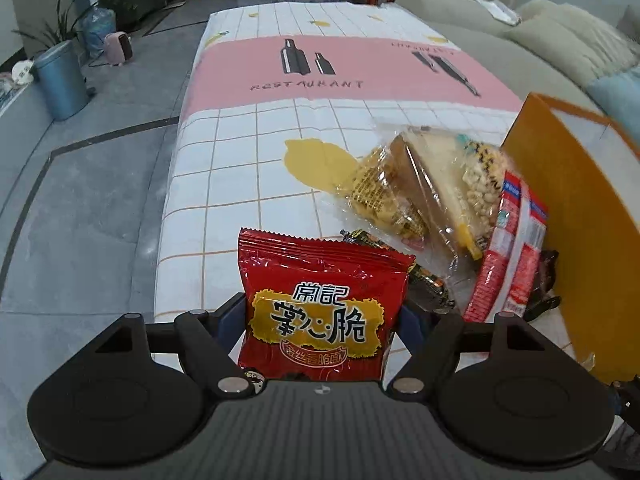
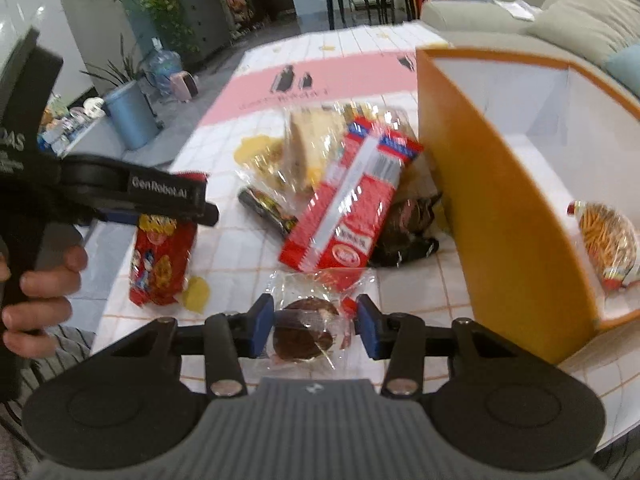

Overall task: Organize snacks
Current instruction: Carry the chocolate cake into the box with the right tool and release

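Note:
My left gripper (image 1: 322, 320) is shut on a red snack bag (image 1: 320, 308) with gold lettering, held upright above the table's near left edge. From the right wrist view the same bag (image 2: 164, 256) hangs under the left gripper (image 2: 180, 204). My right gripper (image 2: 314, 328) is shut on a wrapped chocolate cookie (image 2: 302, 330), its blue pads against the clear wrapper. An orange box (image 2: 480, 200) with a white inside stands at the right and holds a packet of stick snacks (image 2: 608, 240).
A pile lies beside the box: a red-and-white cracker packet (image 2: 352, 208), a wrapped sandwich (image 1: 432, 168), a dark bar (image 2: 268, 208) and a dark packet (image 2: 408, 232). The tablecloth (image 1: 340, 64) stretches away. A sofa (image 1: 540, 32) is right, floor and a blue bin (image 1: 60, 80) left.

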`<state>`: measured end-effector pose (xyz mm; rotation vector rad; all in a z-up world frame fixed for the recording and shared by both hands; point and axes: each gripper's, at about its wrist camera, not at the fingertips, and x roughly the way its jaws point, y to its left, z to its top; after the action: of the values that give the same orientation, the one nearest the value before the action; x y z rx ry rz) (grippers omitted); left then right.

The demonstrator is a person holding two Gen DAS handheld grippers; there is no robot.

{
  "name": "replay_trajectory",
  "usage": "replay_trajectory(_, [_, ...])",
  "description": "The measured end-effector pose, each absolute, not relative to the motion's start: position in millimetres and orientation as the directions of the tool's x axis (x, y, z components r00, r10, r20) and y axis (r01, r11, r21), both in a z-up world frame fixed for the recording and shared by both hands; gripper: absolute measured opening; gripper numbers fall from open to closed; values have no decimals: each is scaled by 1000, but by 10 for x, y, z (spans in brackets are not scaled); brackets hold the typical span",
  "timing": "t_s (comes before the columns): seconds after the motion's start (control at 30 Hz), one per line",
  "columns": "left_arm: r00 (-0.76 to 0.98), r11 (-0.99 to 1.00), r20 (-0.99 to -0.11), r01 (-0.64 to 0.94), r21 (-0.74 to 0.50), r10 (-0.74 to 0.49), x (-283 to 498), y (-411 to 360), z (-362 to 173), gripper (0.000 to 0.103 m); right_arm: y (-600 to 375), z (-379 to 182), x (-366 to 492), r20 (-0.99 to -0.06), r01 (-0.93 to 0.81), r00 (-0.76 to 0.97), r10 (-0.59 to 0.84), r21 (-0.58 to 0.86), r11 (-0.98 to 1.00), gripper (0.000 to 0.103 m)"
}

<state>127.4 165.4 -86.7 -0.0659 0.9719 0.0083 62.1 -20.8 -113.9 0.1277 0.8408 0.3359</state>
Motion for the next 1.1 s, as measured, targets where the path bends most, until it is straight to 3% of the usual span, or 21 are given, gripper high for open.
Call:
replay_trajectory(0.3, [623,988,-780,-73,-135,-60,1095,1720,-631,87,-470,-786,573,-625,-243,684,377,292,925,43])
replay_trajectory(0.57, [681,969,-713,-25,-247,-164,988,1546,-341,87,-943,-304,576,-476,-246,771,423,390,888,43])
replay_trajectory(0.87, [695,931,-651,74,-358,-305,1038,1100,-117,87,-2074,-185,799,-508,-78,801,318,438,896,43])
replay_trajectory(1.1, [670,907,-635,148,-394,-384,1251,616,-72,87,-2762,-475,874,-615,32,745,256,416,909,42])
